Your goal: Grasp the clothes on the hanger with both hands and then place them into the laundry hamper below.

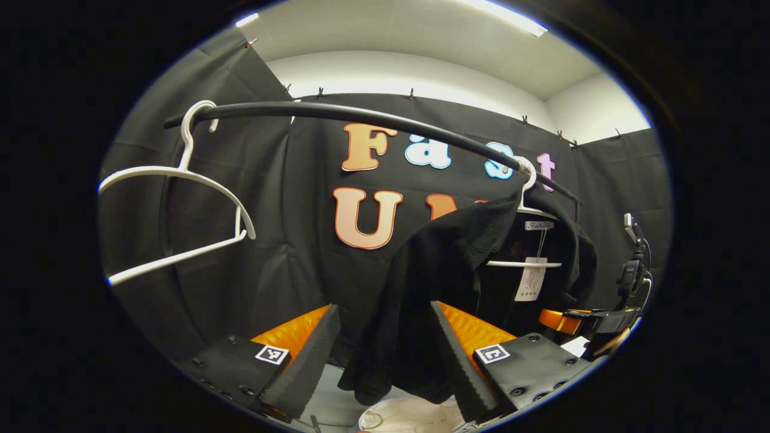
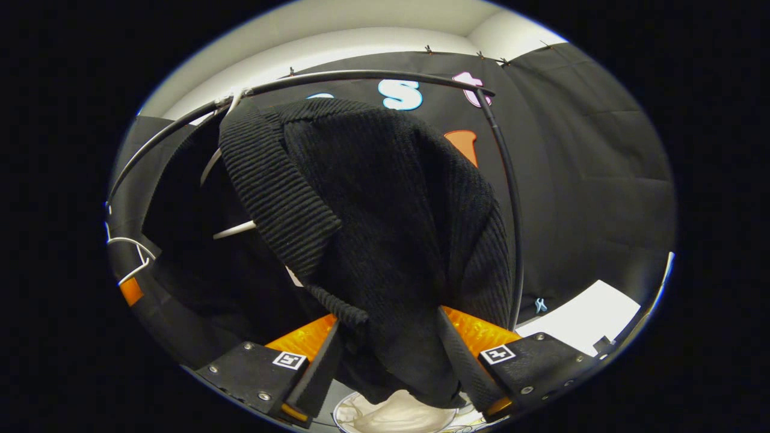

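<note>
1. Rail [image 1: 361,113]: a dark bar arcing across the upper frame in the left gripper view, carrying 2 hangers.
2. Spare hanger [image 1: 180,174]: white, bare, upper left of that view, so nothing there for us to collect.
3. Garment [image 1: 433,282]: black knit, centre-right, draped on a second white hanger [image 1: 529,210]; it needs lifting off before it can drop.
4. Left gripper [image 1: 385,355]: lower centre, jaws spread, with the garment's hem hanging between the fingers; we cannot tell whether any cloth touches them.
5. Right gripper [image 2: 388,367]: lower centre of the right gripper view, jaws apart around the garment's lower folds; we judge nothing pinched yet.
6. Hamper [image 2: 397,415]: pale, bottom centre beneath the cloth, placed to catch it.
</note>
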The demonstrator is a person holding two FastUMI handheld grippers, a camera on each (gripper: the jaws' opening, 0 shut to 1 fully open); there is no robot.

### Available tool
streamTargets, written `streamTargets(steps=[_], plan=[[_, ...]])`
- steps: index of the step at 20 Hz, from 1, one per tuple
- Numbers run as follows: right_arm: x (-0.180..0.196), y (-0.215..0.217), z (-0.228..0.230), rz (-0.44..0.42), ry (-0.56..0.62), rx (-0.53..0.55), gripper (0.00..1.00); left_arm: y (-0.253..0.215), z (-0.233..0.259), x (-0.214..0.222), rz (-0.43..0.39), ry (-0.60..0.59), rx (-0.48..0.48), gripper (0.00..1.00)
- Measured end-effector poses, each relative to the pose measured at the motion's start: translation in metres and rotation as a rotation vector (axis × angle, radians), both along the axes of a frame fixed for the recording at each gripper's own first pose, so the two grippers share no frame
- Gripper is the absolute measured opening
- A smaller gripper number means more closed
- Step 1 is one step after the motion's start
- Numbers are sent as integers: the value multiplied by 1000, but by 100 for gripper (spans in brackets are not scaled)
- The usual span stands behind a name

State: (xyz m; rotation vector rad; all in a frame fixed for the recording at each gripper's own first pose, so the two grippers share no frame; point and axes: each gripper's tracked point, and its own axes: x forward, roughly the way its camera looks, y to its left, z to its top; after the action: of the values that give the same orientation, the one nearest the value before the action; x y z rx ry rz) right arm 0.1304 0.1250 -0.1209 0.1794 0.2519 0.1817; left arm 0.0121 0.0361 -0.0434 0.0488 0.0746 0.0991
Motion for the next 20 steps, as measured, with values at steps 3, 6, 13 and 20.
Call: streamTargets(steps=[3, 6, 13, 20], plan=[[11, 8, -5, 49, 21, 25, 88, -7, -2, 6, 11, -1, -1, 93], [17, 13, -7, 94, 18, 3, 54, -8, -3, 11, 37, 3, -3, 97], [5, 15, -4, 179, 16, 23, 13, -29, -26, 20, 38, 36, -33, 93], [-14, 0, 5, 232, -2, 13, 5, -63, -69, 36, -43, 70, -92, 93]])
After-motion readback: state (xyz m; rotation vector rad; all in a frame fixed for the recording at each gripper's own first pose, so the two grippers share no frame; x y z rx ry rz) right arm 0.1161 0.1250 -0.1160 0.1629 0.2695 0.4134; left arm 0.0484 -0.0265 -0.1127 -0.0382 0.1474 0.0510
